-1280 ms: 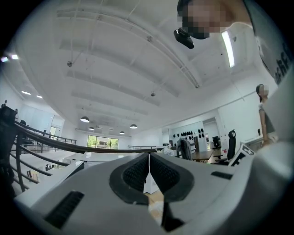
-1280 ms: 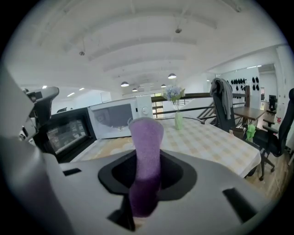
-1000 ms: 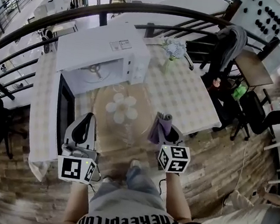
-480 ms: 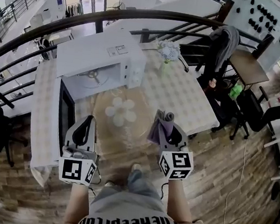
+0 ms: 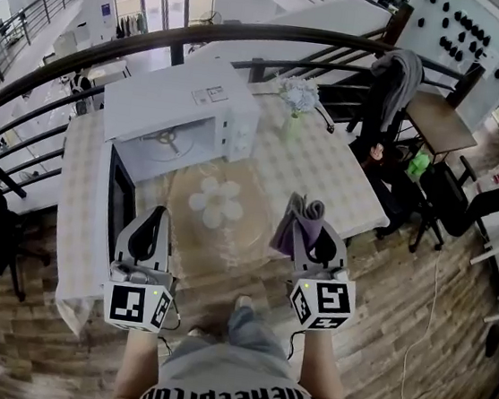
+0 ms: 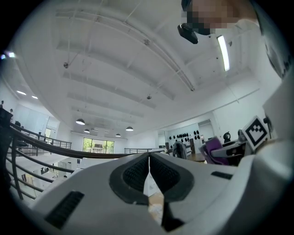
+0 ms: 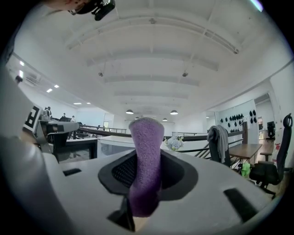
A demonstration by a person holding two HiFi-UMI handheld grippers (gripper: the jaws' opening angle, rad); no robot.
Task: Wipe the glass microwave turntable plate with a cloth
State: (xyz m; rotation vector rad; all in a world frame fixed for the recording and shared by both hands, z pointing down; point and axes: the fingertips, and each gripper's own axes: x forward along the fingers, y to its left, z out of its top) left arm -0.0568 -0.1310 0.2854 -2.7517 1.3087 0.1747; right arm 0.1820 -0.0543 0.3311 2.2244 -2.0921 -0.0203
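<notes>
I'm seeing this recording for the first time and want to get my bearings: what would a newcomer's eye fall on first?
The purple cloth clamped upright in the right gripper stands out first. Beyond it, on the checked table, a white microwave stands with its door open, and the glass turntable plate lies in front of it. The left gripper is shut on nothing.

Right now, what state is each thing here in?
left gripper: shut, empty.
right gripper: shut on the purple cloth.
purple cloth: pinched, standing upright.
microwave door: swung open.
glass plate: out of the microwave, lying flat on the table.
flower vase: upright.
</notes>
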